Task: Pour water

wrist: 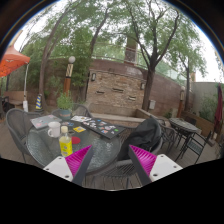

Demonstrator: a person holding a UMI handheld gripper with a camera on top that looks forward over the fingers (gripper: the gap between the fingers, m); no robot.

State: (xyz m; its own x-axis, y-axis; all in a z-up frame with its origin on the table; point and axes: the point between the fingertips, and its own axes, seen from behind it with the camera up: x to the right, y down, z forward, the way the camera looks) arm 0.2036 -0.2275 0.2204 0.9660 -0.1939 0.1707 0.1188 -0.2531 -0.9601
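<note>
Nearest, the gripper (112, 160) hangs with its fingers spread wide and nothing between them. Just ahead and off toward the left finger stands the yellow bottle (66, 143), upright on the round glass table (45, 150). Beyond the bottle, on the same table, sits a white cup (54, 128). Reaching the bottle means swinging leftward first, I judge.

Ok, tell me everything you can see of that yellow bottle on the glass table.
The yellow bottle stands upright on the round glass table, near its front edge, just ahead of the gripper and toward its left finger. It looks like plastic, with a lighter neck or cap; details are too small to tell. A white cup sits just behind it. The gripper is open and touches nothing.
</note>
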